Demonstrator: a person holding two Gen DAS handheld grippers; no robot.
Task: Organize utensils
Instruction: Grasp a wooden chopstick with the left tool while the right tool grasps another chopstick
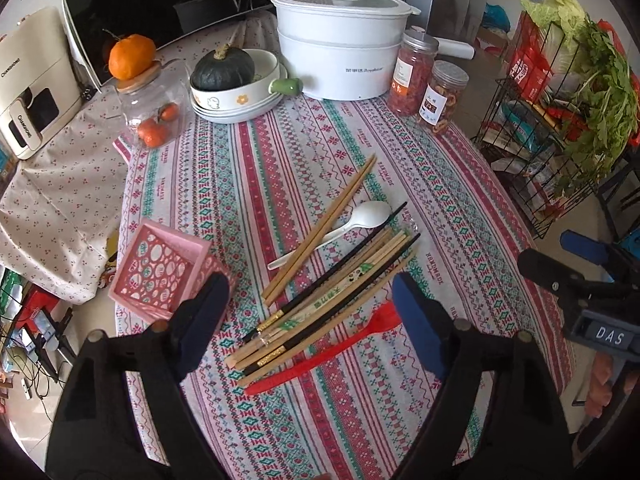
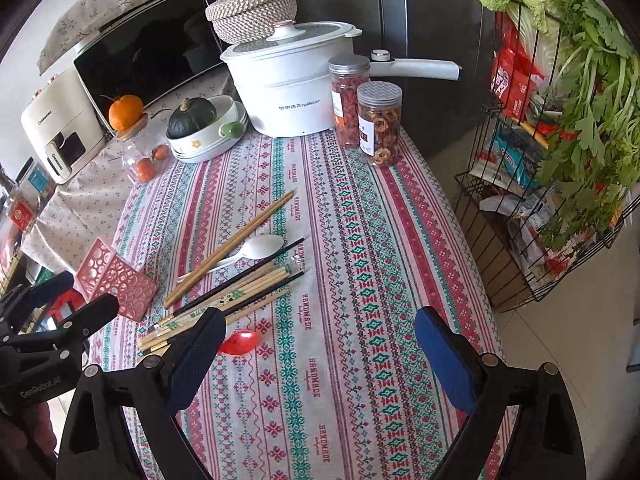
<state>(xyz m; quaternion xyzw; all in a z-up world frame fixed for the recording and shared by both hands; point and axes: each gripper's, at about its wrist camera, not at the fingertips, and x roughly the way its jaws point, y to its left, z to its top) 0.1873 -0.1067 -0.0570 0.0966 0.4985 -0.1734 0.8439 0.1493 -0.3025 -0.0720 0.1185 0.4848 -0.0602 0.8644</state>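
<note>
Both tongs [image 1: 312, 328] [image 2: 320, 364] gape empty; pot [image 2: 292, 92] reads "Royalstar", tablecloth [image 2: 360, 280] "HANDMADE".

Patterned tablecloth [image 2: 360, 280], tiled floor [image 2: 560, 360], wire rack [image 2: 520, 240].

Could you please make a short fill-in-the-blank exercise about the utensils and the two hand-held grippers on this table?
1. The plastic spoon nearest the left hand-held gripper is ____ in colour.
2. The pink basket lies ____ of the chopstick pile.
3. The dark green squash sits in a ____.
4. Both the left and the right hand-held gripper are ____ and hold nothing.

Missing words: red; left; bowl; open
</note>
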